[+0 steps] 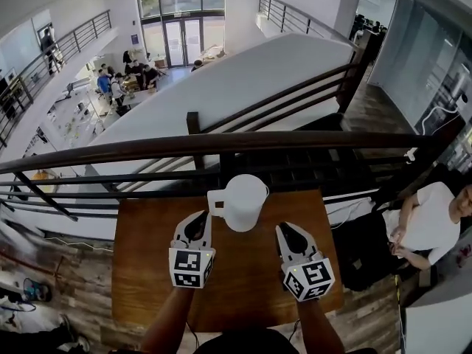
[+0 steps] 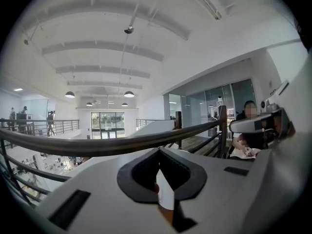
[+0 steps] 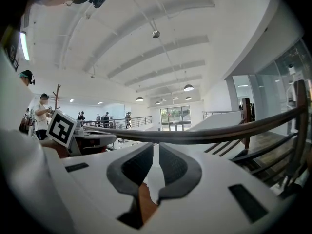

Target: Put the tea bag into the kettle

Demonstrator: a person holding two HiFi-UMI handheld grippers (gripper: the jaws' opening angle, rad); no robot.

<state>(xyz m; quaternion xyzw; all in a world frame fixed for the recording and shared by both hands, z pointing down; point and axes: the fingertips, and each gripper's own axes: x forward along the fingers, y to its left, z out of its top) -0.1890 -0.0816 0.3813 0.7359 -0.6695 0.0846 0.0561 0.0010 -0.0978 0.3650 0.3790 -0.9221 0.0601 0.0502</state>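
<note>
Beside the white kettle (image 1: 244, 202) we held the left gripper (image 1: 198, 226), jaws pressed together, and the right gripper (image 1: 290, 235), jaws a slit apart and empty.

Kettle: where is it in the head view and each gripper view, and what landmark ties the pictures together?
Head view: the white kettle stands centre frame, at the far edge of the wooden table.
Left gripper view: not clearly in it; a white sliver low between the jaws cannot be identified.
Right gripper view: likewise, only a white sliver between the jaws.
Shared landmark: the dark handrail crossing all three.
</note>
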